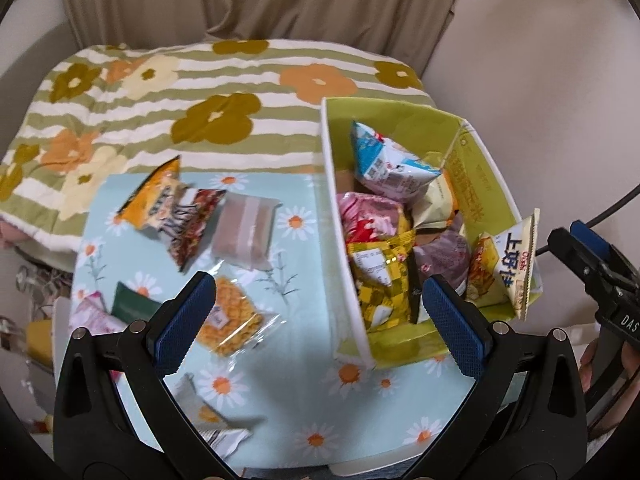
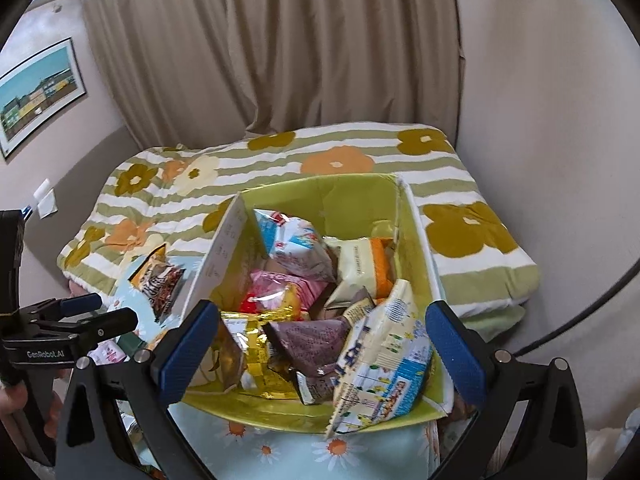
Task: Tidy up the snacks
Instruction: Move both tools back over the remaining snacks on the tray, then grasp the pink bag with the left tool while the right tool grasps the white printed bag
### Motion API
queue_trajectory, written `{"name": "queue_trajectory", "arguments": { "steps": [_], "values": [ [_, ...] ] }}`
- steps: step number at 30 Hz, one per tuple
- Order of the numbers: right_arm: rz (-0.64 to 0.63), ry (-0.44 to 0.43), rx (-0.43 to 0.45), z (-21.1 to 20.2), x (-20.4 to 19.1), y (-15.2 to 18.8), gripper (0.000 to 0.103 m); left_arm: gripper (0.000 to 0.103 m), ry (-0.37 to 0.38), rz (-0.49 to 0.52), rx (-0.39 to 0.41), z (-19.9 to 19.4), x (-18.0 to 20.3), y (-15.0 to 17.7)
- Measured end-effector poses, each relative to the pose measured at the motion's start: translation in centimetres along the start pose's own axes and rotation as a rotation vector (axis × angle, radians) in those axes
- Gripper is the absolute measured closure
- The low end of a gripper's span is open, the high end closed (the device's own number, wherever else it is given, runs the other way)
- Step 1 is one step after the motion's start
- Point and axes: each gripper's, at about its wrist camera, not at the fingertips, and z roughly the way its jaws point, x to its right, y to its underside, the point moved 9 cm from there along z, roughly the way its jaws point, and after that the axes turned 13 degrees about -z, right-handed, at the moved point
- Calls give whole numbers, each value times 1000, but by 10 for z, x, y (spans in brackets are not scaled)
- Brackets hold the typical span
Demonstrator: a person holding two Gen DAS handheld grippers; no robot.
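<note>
Both tools open over snacks, box part-filled

R tool (image 2: pixel 316 344) jaws wide, nothing gripped, above green box (image 2: pixel 360 192); white-blue packet (image 2: pixel 384 360) leans on the box's near wall w/ other snacks inside. L tool (image 1: pixel 320 320) also wide open, empty, over worktop (image 1: pixel 304 400); clear bag (image 1: pixel 232 320) just below, more packets (image 1: pixel 172 208) beyond. Flowered bed (image 1: pixel 200 92) behind, then curtain (image 2: pixel 280 40).

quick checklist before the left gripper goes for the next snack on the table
1. Left gripper open and empty: ok.
2. Right gripper open, nothing between its fingers: ok.
3. Cream chip bag fully inside the green box: not ok, it leans over the near rim.
4. Next target reachable: ok, clear bag of orange snacks lies uncovered on the daisy tablecloth.
5. Room left in the box: cannot tell.
</note>
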Motion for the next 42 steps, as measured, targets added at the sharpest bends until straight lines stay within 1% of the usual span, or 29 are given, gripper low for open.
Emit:
{"name": "queue_trajectory", "arguments": {
  "steps": [3, 8, 12, 14, 16, 18, 20, 23, 27, 29, 33, 36, 38, 40, 42],
  "values": [
    [-3, -31, 10, 2, -8, -1, 0, 1, -23, -11, 2, -9, -10, 6],
    [-9, -57, 32, -3, -26, -6, 0, 1, -20, -55, 18, -33, -36, 10],
    [-47, -60, 51, -14, -48, -14, 0, 1, -19, -111, 68, -61, -72, 4],
    [-57, -64, 58, -19, -62, -16, 0, 1, -33, -126, 98, -74, -93, -1],
    [-47, -90, 62, -23, -81, -17, 0, 1, -44, -138, 121, -88, -119, -5],
    [-32, -107, 51, -23, -101, -15, 0, 1, -44, -146, 125, -96, -137, -6],
    [-22, -122, 43, -23, -121, -12, 0, 1, -44, -149, 108, -102, -158, -5],
    [-14, -172, 14, -18, -162, -4, 0, 1, -49, -133, 93, -105, -184, -1],
    [-9, -219, -62, 2, -208, 17, 0, 1, -61, -106, 28, -92, -221, 15],
    [-7, -225, -90, 9, -224, 28, 0, 1, -61, -80, -6, -83, -237, 25],
    [-33, -230, -153, 24, -257, 50, 0, 1, -70, -1, -75, -60, -261, 41],
    [-65, -246, -226, 36, -281, 67, 0, 1, -39, 56, -137, -38, -273, 50],
    [-99, -262, -270, 44, -296, 77, 0, 1, -35, 99, -161, -26, -278, 51],
    [-149, -272, -313, 52, -309, 85, 0, 1, -54, 178, -208, -6, -284, 52],
    [-195, -277, -349, 60, -318, 92, 0, 1, -63, 229, -234, 8, -287, 53]
  ]
}}
